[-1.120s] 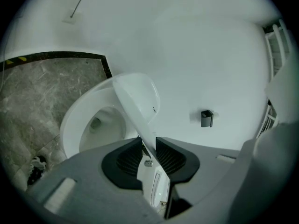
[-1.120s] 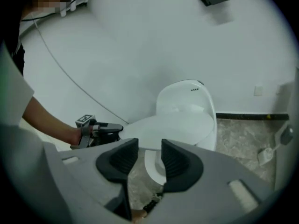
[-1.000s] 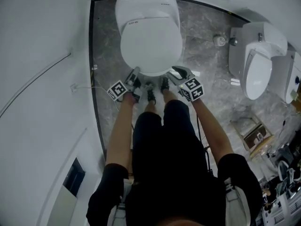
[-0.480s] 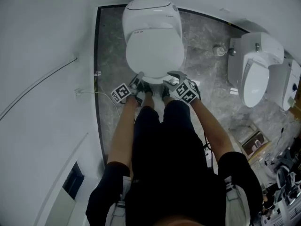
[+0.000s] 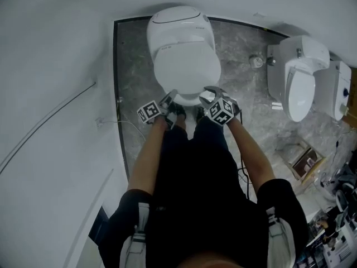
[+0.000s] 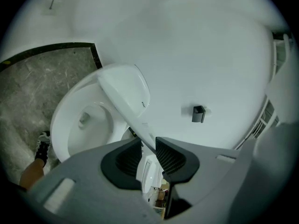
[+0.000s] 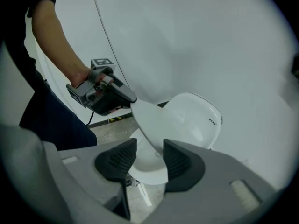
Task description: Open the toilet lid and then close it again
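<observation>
The white toilet [image 5: 179, 24] stands ahead of me with its lid [image 5: 187, 66] a little raised at the front. My left gripper [image 5: 170, 100] is shut on the lid's front-left edge. In the left gripper view the thin lid [image 6: 124, 94] runs slanting into the left gripper [image 6: 148, 153], above the seat and bowl [image 6: 74, 125]. My right gripper [image 5: 207, 96] is at the front-right edge. In the right gripper view the lid [image 7: 154, 120] passes between the right gripper's [image 7: 149, 160] open jaws, nearer the right pad, with a gap at the left pad. The left gripper [image 7: 131, 101] shows there, clamped on the lid's far rim.
A second white toilet [image 5: 298, 77] stands to the right on the grey marble floor [image 5: 134, 94]. A white wall with a thin cable [image 5: 50, 121] curves along the left. Boxes and clutter [image 5: 304, 161] lie at the lower right. My shoes [image 5: 179, 109] are at the bowl's foot.
Both grippers have stayed at the lid's front edge and risen a little. The right gripper has rolled, turning its marker cube. The lid's front has come up slightly.
</observation>
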A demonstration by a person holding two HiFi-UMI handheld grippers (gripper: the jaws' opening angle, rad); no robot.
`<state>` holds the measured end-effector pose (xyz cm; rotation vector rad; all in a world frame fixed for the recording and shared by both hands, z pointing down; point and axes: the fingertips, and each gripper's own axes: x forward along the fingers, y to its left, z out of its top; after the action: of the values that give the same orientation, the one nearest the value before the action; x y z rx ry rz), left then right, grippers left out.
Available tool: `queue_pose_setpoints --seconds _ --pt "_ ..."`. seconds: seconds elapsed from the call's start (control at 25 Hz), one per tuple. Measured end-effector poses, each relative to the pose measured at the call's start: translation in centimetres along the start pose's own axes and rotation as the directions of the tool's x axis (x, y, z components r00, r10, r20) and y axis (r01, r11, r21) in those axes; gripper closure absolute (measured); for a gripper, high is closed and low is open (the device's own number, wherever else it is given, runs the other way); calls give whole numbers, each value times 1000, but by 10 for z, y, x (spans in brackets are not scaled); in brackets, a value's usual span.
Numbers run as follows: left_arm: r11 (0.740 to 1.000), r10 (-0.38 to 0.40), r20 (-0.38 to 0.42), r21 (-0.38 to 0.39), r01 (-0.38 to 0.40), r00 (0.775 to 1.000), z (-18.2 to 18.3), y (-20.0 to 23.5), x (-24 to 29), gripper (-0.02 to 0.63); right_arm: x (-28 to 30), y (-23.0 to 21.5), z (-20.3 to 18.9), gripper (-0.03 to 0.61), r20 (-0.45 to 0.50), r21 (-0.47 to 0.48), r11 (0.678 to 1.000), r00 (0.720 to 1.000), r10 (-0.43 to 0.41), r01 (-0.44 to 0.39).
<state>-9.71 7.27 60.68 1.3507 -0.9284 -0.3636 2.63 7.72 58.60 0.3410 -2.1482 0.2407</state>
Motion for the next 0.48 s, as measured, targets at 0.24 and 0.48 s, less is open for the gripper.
queue_pose_setpoints --seconds 0.24,0.48 --pt "999 -27 -112 37 31 993 7 -13 4 517 3 -23 7 423 -37 51 989 989 -140 142" --pt "996 -35 -203 77 52 979 9 -19 6 512 0 -31 12 428 -51 71 984 986 -161 164"
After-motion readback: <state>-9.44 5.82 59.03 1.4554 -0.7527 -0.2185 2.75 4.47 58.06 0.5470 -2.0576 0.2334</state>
